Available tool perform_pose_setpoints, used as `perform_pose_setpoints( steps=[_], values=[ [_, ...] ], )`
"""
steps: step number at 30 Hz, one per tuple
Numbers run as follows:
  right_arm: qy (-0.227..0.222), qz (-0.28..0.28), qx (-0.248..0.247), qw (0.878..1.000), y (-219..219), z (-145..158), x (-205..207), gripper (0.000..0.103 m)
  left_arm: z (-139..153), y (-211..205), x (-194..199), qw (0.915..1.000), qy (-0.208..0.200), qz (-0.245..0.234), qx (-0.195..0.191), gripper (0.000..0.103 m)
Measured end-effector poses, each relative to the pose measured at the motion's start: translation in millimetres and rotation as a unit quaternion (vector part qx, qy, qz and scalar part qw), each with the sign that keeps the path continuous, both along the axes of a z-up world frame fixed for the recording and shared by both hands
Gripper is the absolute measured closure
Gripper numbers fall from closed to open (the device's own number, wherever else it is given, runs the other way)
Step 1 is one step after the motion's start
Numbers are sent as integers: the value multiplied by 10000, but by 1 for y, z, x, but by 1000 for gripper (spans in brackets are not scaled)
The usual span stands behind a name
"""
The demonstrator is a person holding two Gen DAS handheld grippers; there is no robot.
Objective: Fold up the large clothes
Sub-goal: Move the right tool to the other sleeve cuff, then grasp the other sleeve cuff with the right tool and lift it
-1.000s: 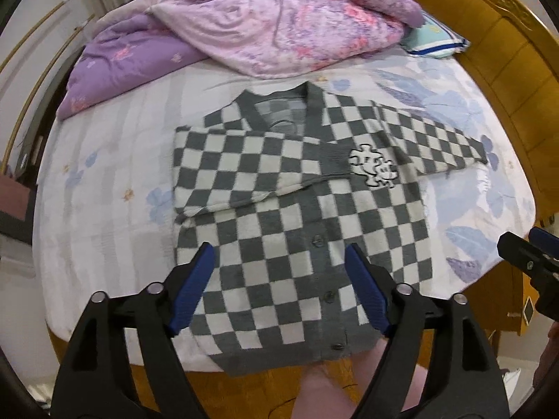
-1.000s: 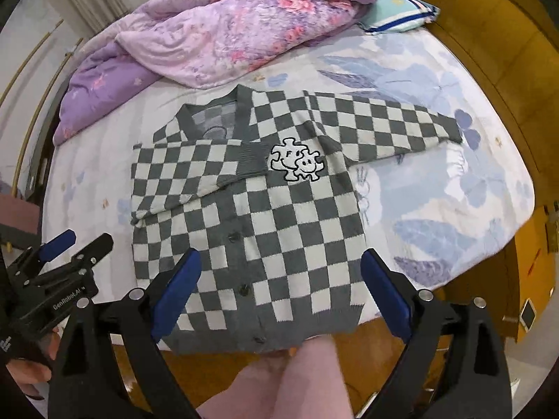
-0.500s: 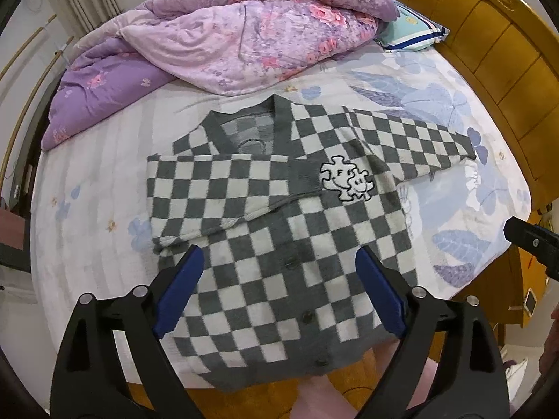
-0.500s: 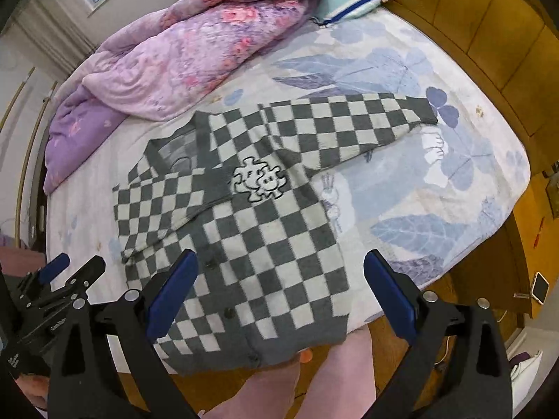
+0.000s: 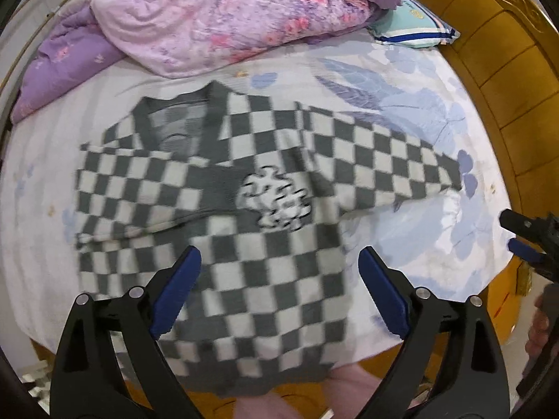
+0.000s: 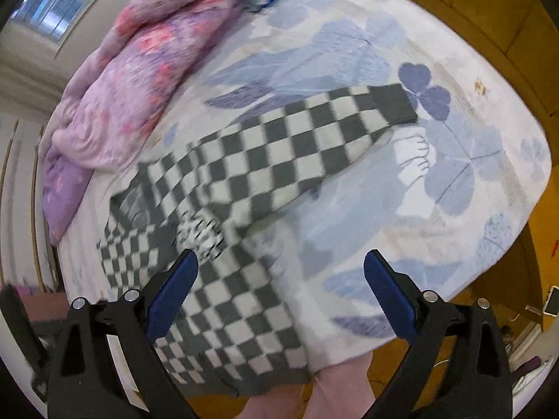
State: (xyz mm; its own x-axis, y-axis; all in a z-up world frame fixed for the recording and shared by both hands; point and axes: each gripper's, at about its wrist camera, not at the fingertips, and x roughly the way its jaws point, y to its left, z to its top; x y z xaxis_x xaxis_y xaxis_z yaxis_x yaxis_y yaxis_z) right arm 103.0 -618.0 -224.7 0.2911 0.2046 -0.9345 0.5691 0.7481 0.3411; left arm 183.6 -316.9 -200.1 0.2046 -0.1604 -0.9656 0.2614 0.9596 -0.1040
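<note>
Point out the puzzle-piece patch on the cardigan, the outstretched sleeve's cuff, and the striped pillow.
patch (image 5: 274, 199): left wrist view, middle of the white patch.
cuff (image 6: 393, 103): right wrist view, grey ribbed end of the sleeve.
pillow (image 5: 412, 29): left wrist view, its teal face.

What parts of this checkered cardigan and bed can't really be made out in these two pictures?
- Cardigan hem: left wrist view, hidden behind the left gripper fingers.
- Puzzle-shaped patch: right wrist view, smeared by motion blur.
- Pillow: left wrist view, partly under the quilt.
- Right gripper: left wrist view cuts it off.
</note>
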Motion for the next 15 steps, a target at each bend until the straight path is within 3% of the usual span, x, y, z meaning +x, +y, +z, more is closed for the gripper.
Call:
perform_pose_setpoints(
  steps=[4, 7, 10, 15],
  values=[
    [56, -476, 355, 9982, -69, -55, 9, 11, -25, -31, 18, 9997, 131, 191, 8, 11],
    [191, -861, 557, 9945, -116, -106, 18, 11, -50, -50, 34, 9984, 89, 419, 369, 11],
    [410, -1270, 730, 9884, -155, -159, 26, 11, -76, -62, 48, 9978, 203, 446, 447, 11],
    [319, -2081, 1296, 9690, -202, -227, 45, 15, -115, -73, 66, 9964, 407, 374, 645, 11]
  ],
)
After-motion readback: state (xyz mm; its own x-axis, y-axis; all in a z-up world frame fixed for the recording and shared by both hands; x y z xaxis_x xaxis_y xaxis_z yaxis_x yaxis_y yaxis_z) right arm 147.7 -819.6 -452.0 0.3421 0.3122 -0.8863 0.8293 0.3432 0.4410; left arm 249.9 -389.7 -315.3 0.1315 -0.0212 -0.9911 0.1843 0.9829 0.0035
